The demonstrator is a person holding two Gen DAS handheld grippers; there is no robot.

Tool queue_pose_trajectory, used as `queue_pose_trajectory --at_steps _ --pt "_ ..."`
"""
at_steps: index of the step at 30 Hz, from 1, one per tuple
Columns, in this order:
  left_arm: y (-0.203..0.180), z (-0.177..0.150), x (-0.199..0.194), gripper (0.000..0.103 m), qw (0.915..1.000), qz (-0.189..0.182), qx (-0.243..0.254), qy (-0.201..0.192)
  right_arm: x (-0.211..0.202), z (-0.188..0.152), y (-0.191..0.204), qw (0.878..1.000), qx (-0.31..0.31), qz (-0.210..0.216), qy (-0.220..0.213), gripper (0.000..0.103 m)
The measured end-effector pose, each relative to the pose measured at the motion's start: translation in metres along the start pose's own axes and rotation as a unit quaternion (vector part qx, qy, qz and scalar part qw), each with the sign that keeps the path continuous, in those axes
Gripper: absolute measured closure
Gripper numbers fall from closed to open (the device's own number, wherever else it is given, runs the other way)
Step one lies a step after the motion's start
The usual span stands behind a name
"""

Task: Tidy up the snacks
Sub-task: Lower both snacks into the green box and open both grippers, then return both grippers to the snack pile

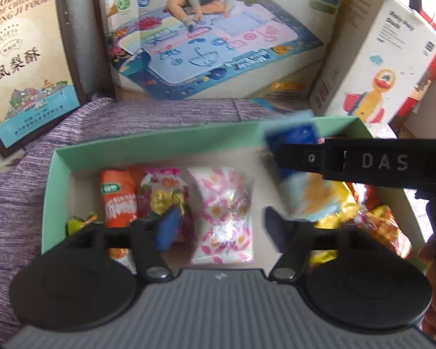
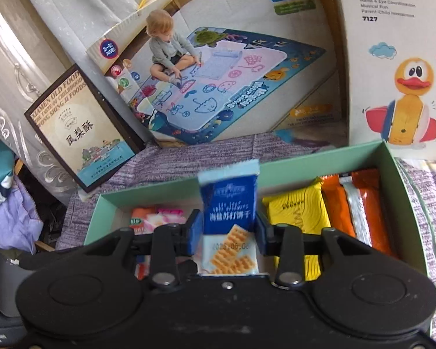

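The cracker packet is showing a dark blue upper half with white print, a pale blue crimped top edge, and a lower pale panel picturing square golden crackers under a stamped date. It is standing upright between the 2 blue pads of the right gripper, over the middle of the green box. A narrow gap is showing between the packet and the left pad, while the right pad is sitting at the packet's edge, so I cannot tell whether the jaws are pressing on it.

In the left wrist view the same packet is appearing blurred at the tip of the right gripper's black finger.

The left gripper is standing open and empty above a pink-and-white flowered packet lying flat on the box floor. An orange packet and a pink-and-yellow packet are lying beside it. A yellow packet and orange packets are filling the box's right end.
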State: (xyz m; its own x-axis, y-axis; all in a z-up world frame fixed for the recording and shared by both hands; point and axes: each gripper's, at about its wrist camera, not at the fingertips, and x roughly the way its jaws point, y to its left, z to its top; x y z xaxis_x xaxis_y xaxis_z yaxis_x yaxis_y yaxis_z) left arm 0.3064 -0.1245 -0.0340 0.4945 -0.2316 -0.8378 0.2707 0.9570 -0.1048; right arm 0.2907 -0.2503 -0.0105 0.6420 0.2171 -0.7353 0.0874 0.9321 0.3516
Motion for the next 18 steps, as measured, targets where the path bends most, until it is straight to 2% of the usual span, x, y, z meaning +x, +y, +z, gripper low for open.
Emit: queue_pose_trajectory --at_steps 1,2,4,10,18 --pt "0.001 0.0 -0.001 0.021 1.0 0.004 -0.003 -0.004 -0.001 -0.001 0.001 1.0 0.0 0.002 -0.004 0.035" --pt "0.003 0.0 -0.001 0.015 0.9999 0.007 -0.006 -0.005 -0.001 -0.001 0.001 1.0 -0.001 0.002 -0.009 0.029" --pt "0.004 -0.002 -0.003 0.011 0.9999 0.011 -0.008 -0.005 -0.003 -0.004 0.003 1.0 -0.005 0.001 -0.016 0.015" --pt "0.003 -0.012 -0.019 0.004 0.9997 0.022 -0.008 -0.003 -0.021 -0.012 0.008 1.0 -0.004 -0.004 -0.017 0.0" --pt "-0.005 -0.033 -0.069 0.0 0.9995 0.022 0.0 -0.023 -0.071 -0.031 0.017 1.0 -0.005 -0.004 -0.03 0.0"
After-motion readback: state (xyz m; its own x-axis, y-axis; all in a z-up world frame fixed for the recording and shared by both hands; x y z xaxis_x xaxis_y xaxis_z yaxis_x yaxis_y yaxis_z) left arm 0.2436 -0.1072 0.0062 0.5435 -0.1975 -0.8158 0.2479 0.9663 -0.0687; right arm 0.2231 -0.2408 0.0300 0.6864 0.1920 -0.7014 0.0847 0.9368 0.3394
